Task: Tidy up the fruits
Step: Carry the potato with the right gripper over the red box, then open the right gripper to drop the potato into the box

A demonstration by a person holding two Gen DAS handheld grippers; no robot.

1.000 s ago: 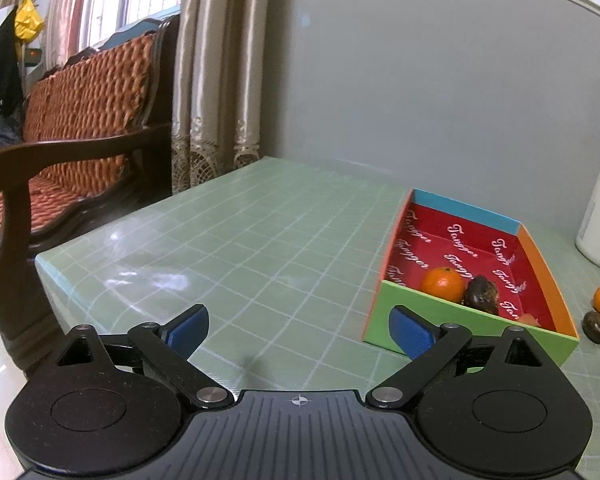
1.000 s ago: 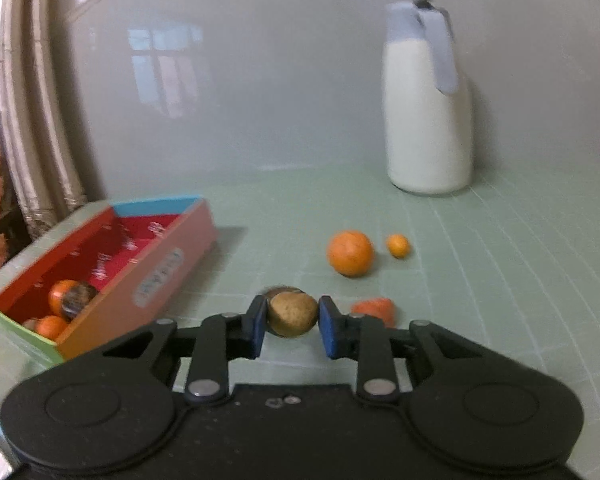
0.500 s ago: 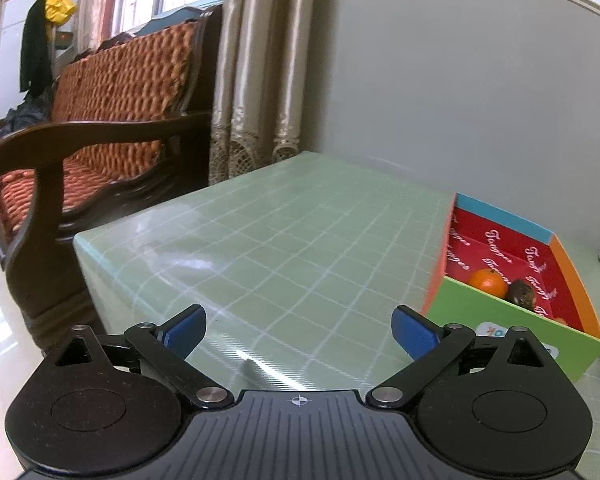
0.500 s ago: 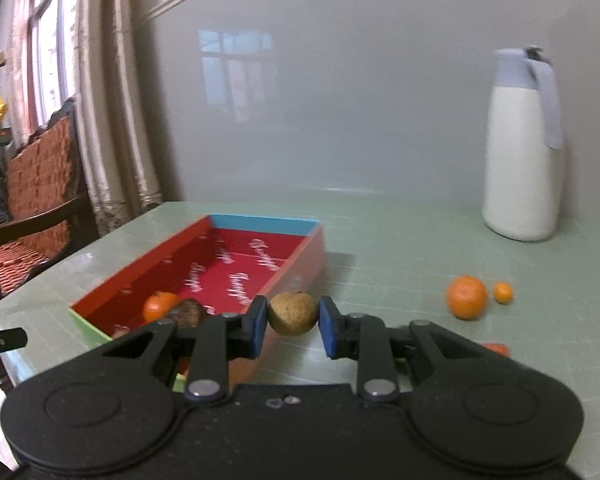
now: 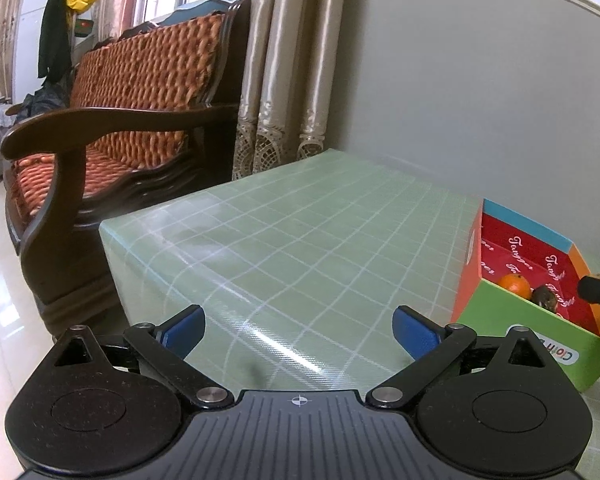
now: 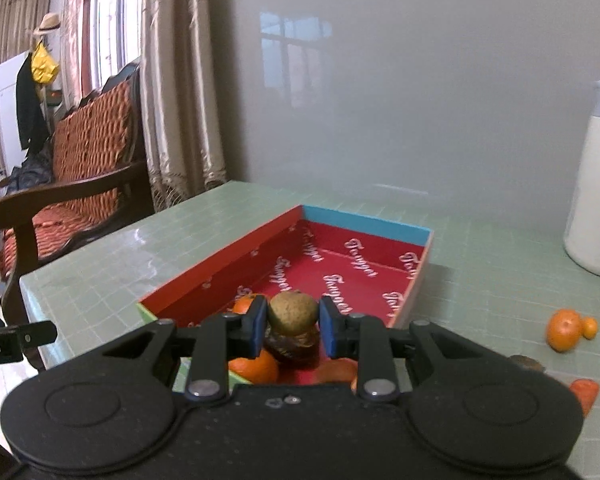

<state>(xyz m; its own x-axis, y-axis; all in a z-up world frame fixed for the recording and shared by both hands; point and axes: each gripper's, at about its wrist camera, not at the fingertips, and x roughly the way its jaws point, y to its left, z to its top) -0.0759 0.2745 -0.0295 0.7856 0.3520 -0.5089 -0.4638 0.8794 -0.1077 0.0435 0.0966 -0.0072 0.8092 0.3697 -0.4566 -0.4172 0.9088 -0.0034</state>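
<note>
My right gripper (image 6: pixel 293 322) is shut on a small brown round fruit (image 6: pixel 293 312) and holds it over the near end of the colourful open box (image 6: pixel 364 226) with a red inside. Oranges (image 6: pixel 256 366) and a dark wrinkled fruit (image 6: pixel 290 344) lie in the box below it. My left gripper (image 5: pixel 299 330) is open and empty above the green table (image 5: pixel 300 232), left of the box (image 5: pixel 520 332). The tip of the right gripper shows at the right edge of the left wrist view (image 5: pixel 598 290).
An orange (image 6: pixel 564 329) with a tiny orange (image 6: pixel 589 327) beside it, a dark fruit (image 6: pixel 526 361) and a red-orange piece (image 6: pixel 584 394) lie on the table right of the box. A white jug (image 6: pixel 598 196) stands at the back right. A wooden sofa (image 5: pixel 112 128) stands left of the table's edge.
My right gripper has swung left with the brown fruit, from the loose fruits to above the box. My left gripper has drifted left, away from the box, still open.
</note>
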